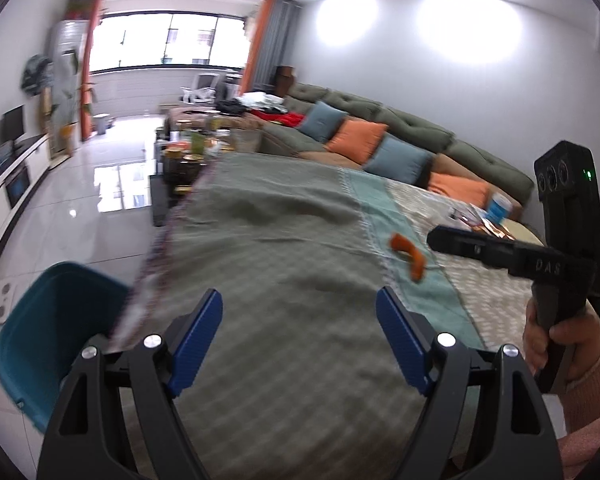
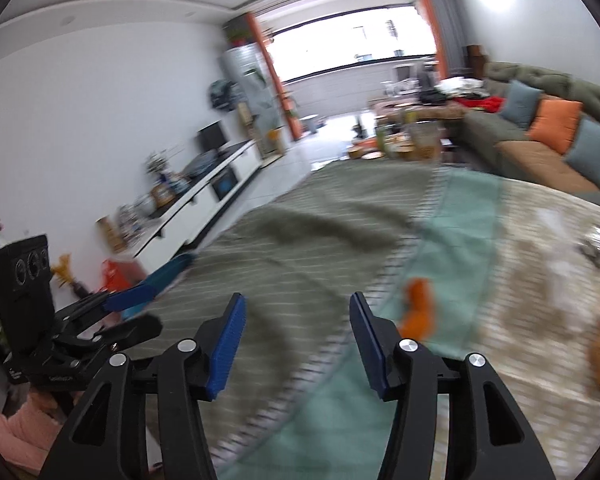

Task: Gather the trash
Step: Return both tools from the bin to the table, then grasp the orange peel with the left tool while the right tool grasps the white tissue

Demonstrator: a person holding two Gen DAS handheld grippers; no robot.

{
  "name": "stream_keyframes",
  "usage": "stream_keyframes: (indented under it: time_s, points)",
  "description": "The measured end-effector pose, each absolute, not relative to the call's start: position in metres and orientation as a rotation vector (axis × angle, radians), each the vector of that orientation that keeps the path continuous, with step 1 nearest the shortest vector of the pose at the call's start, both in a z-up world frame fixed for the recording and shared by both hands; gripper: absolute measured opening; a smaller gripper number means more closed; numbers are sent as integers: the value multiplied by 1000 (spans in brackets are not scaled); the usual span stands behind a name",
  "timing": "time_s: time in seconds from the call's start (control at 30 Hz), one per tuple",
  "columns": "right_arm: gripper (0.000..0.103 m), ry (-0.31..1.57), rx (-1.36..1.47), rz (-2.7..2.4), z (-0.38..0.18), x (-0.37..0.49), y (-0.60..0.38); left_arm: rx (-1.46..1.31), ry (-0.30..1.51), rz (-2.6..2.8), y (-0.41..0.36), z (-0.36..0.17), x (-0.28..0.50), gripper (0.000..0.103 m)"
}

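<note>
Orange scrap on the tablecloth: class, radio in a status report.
Left gripper open, empty. Right gripper open, empty. Orange scrap lies loose on the tablecloth, untouched. Teal bin off the table's edge; nothing blocking.

Each gripper is built from black plastic arms with triangular cut-outs and round silver fasteners at the pivots. The left gripper is fitted with two blue ribbed finger pads; the right gripper is fitted likewise. A black upright camera housing with three round lenses and a small green indicator light is carried above the pistol-style handle, and pale lettering is printed on the body. Pink knitted sleeves are worn.
</note>
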State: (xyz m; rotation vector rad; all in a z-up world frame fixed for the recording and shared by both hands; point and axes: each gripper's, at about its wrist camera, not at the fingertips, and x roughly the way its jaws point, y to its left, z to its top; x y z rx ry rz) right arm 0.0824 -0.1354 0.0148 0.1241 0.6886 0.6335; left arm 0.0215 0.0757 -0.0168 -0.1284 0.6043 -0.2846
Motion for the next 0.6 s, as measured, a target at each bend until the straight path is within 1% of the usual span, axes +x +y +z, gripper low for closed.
stream_keyframes:
  time_s: [0.2,0.33,0.5,0.6]
  points:
    - [58,675,188,497,14,97,-200,-81,634,-369,31,-23,40,80]
    - [62,668,202,430,11,103,-226,-48,650,-417,1,-24,55,80]
    - [63,695,207,359,0,120,-249,-22,679,-439,-25,-28,71,78]
    - [63,707,202,336,-5,128,-254,-7,696,-450,-37,-31,78,76]
